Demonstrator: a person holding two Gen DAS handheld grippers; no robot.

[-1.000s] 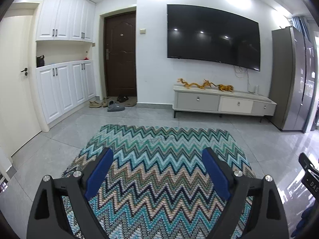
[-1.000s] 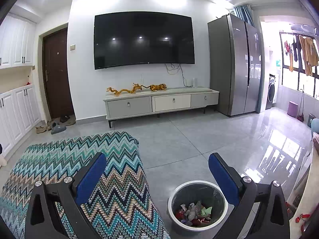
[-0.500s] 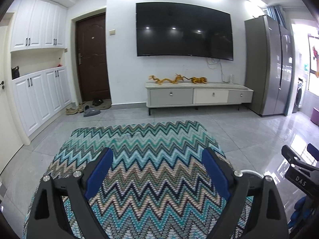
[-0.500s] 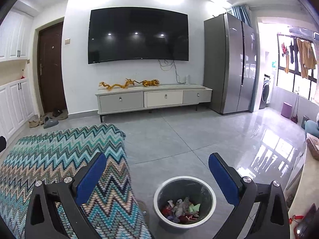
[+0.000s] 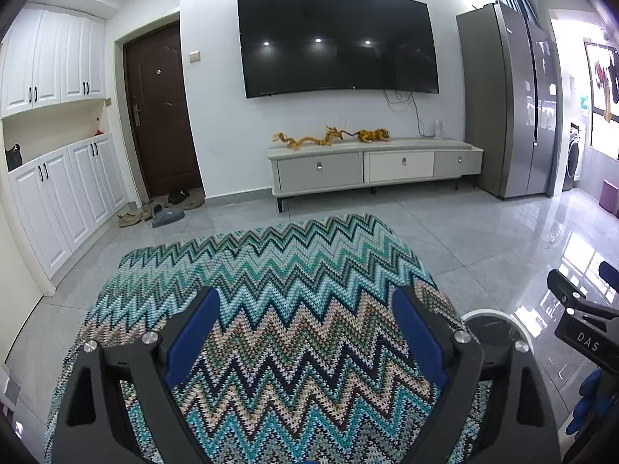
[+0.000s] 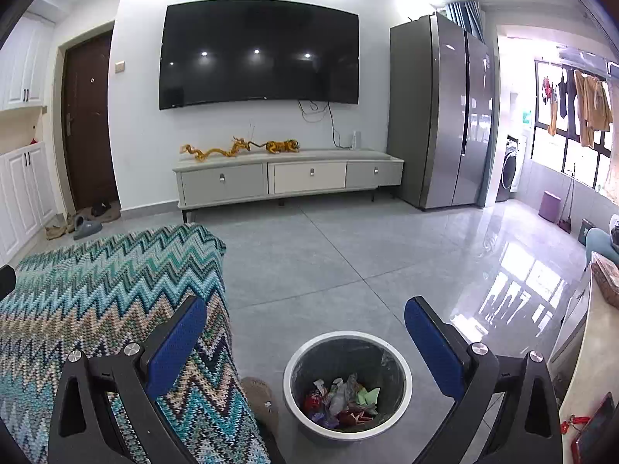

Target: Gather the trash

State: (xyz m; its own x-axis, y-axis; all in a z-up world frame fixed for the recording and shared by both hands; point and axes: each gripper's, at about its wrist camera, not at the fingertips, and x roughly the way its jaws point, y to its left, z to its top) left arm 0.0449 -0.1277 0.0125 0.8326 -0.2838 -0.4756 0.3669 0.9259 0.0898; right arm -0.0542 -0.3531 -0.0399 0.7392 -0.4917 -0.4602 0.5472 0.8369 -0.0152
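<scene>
Right wrist view: the right gripper hangs with its jaws spread wide and nothing between the 2 blue pads, poised over a round trash bin standing on the grey tile floor. Crumpled trash in red, white, green and purple lies at the bottom of the bin, which sits at 6 o'clock in the frame. At 9 o'clock, a zigzag-knit blanket drapes a raised surface whose edge falls just beside the bin; a brown slipper shows between the 2. In the left wrist view, the left gripper is likewise wide open and empty, its jaws hovering above the blanket without visibly touching it. The bin's white rim peeks out at 4 o'clock behind the gripper's right finger, with part of the right gripper beside it. Across the room at 12 o'clock, a wall-mounted television hangs over a low cabinet, with a steel refrigerator at 2 o'clock.
</scene>
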